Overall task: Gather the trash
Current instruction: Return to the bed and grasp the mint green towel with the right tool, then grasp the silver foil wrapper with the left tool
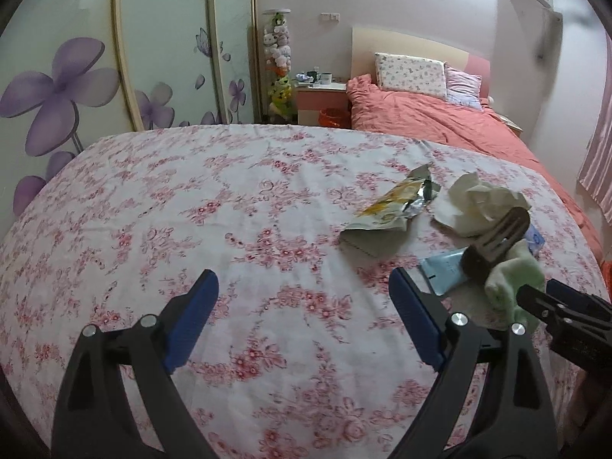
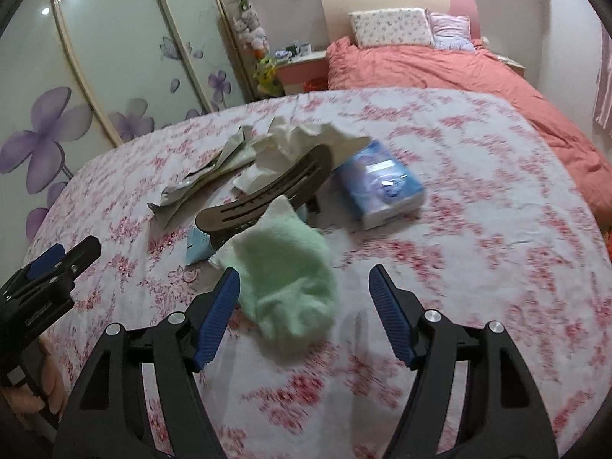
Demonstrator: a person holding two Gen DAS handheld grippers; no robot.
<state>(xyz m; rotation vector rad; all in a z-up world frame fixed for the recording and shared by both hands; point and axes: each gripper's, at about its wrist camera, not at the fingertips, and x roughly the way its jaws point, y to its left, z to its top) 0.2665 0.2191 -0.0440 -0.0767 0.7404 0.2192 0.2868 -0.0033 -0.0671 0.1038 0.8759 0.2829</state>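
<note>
The work surface is a flowered cloth [image 1: 191, 199] spread wide, with a bed [image 1: 440, 114] behind it. All loose items lie in one cluster on the right half of the cloth as the left wrist view shows it, and directly ahead in the right wrist view.

Largest of the cluster is the tissue pack [image 2: 378, 183], at the far right of the group; it looks like stock, not trash. Next, the green cloth [image 2: 287, 275], nearest the right gripper [image 2: 304, 306], lying just ahead of and partly between its fingers; also judged not trash. A brown hair clip [image 2: 267, 195] lies across the cluster, long axis running from near left to far right, one end resting over the green cloth.

The trash proper lies behind and to the left of the clip: the crumpled tissue [image 2: 298, 137], the foil wrapper [image 2: 206, 179] with its long axis running near left to far right, and a small blue packet [image 2: 195, 246] partly hidden under the clip.

Both grippers stand open and hold nothing. The left gripper [image 1: 304, 317] is over bare cloth, well apart from the cluster, which lies ahead and to its right.

Judgement: the right gripper is nearer overall, but must reach past cloth and clip. The wrapper is unobstructed on the left gripper's side.
</note>
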